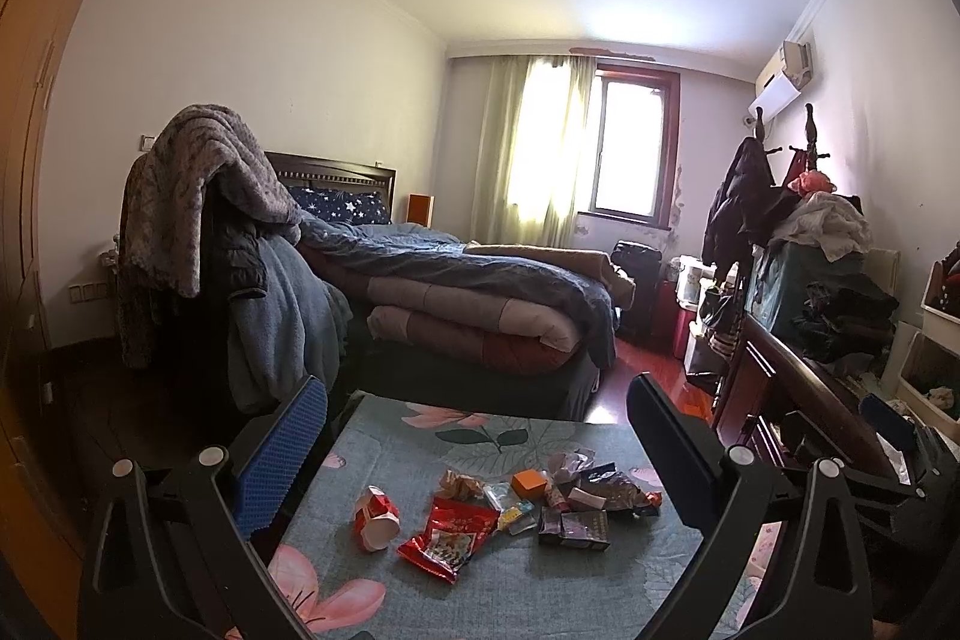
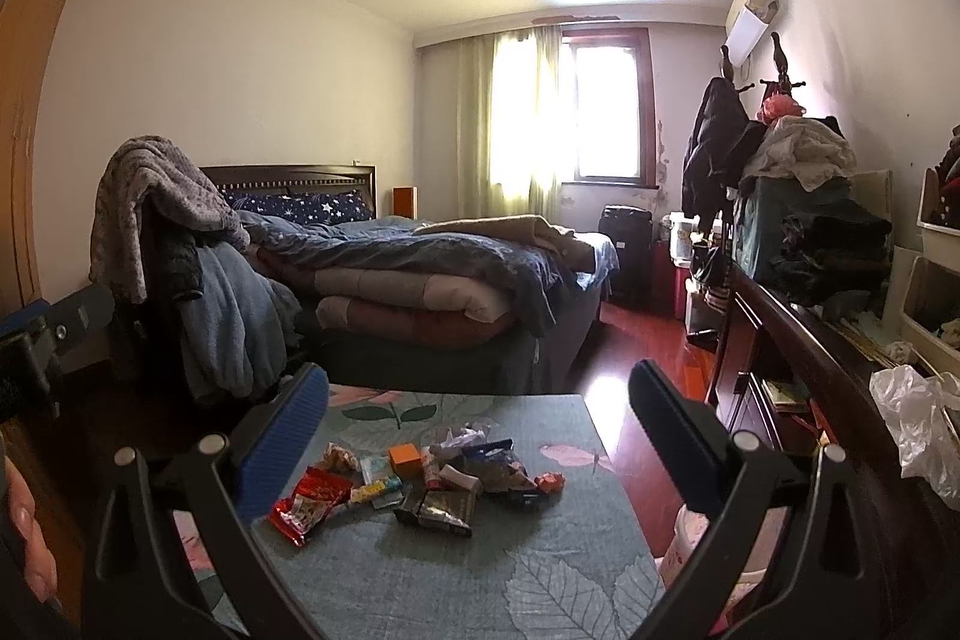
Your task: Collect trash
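Note:
A pile of trash lies on a table with a grey-green flowered cloth (image 1: 510,580). In the left wrist view I see a crushed red and white cup (image 1: 376,517), a red snack bag (image 1: 450,535), a small orange box (image 1: 528,484) and dark wrappers (image 1: 573,526). The right wrist view shows the red bag (image 2: 309,505), the orange box (image 2: 404,460) and the dark wrappers (image 2: 441,508) on the same cloth (image 2: 480,580). My left gripper (image 1: 480,436) is open and empty above the near side of the pile. My right gripper (image 2: 480,430) is open and empty, also short of the pile.
A bed (image 1: 480,292) with folded quilts stands behind the table, clothes draped over a chair (image 1: 198,250) at left. A dark wooden dresser (image 2: 798,340) piled with clothes runs along the right. A white plastic bag (image 2: 918,424) and a pale bucket (image 2: 708,550) sit at the table's right.

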`<state>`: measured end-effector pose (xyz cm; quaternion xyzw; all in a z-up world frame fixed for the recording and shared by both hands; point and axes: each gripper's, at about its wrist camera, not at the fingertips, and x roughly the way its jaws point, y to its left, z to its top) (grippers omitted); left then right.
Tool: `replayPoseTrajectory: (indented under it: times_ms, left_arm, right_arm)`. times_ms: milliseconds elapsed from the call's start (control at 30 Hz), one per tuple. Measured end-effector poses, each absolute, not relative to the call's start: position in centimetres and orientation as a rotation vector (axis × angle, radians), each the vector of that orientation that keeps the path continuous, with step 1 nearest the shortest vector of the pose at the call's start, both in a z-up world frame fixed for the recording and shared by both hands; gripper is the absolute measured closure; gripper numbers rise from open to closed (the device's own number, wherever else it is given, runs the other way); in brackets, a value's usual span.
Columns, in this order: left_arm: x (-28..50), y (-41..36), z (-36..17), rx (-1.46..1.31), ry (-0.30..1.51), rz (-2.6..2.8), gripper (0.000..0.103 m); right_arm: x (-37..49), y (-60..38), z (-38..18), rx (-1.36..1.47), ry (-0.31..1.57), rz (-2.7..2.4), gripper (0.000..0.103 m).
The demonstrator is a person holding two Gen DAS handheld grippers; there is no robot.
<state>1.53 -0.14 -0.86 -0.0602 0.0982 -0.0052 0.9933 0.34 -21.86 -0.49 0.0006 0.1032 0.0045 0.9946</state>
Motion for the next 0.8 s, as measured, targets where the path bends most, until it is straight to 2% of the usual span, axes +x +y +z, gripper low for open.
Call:
replayPoseTrajectory:
  times_ms: [167, 367, 800]
  left_arm:
    - [4.2, 0.7, -3.0, -0.148, 0.294, 0.020, 0.004]
    - [11.0, 1.6, -9.4, -0.173, 0.543, 0.019, 0.004]
    - [24.7, 4.1, -21.1, -0.066, 0.837, 0.310, 0.004]
  right_arm:
    - [3.1, -22.0, -2.9, -0.001, 0.299, 0.018, 0.003]
    - [7.1, -22.1, -7.3, -0.003, 0.444, 0.042, 0.003]
    - [15.7, -23.8, -15.6, 0.011, 0.633, 0.016, 0.003]
